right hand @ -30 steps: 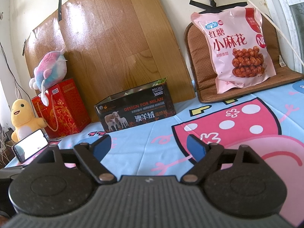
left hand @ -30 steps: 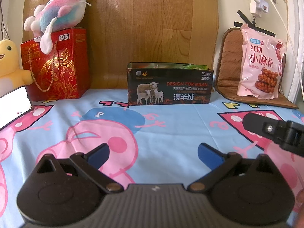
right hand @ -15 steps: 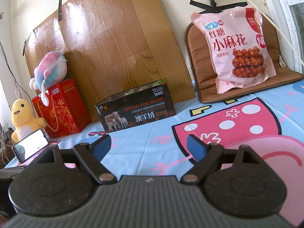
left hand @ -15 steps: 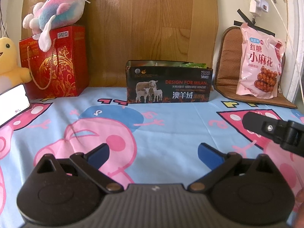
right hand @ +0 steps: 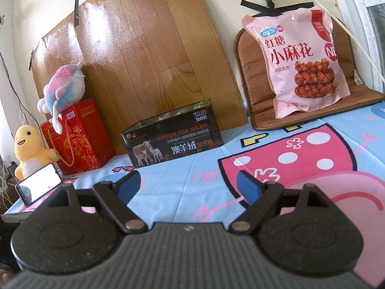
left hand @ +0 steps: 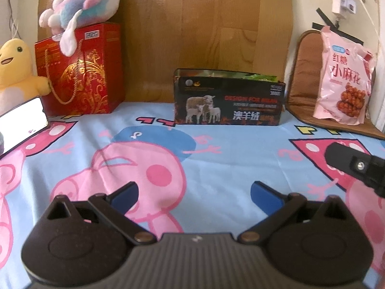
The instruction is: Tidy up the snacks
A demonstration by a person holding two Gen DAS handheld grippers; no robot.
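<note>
both tools released and empty: left gripper with blue pads spread wide over the cartoon-print sheet, right gripper likewise spread, nothing between the fingers of either. pink snack bag propped upright against the brown cushion at about 1 o'clock in the right wrist view, at 2 o'clock and well apart in the left wrist view. open black tin against the wooden board at 12 o'clock for the left tool, 11 o'clock for the right, with something green already poking above its rim at the right end. probably the step in hand: fetching the bag with the right tool, nearest to it, then bringing it over to the tin. best approached low and straight toward 1 o'clock, fingers kept wide until the bag's lower edge sits between them. worth gripping a flat margin or a corner rather than the puffy middle, since the film looks slick and air-filled and likely to squirt out under a squeeze. worth lifting away from the cushion before swinging toward 11 o'clock, so the bag does not drag on the white cable hanging just beside it. left tool best held near the tin to steady it, clear of the red gift bag, plush toys and phone at 9 to 10 o'clock. whether the bag fits the tin: cannot tell from here.
</note>
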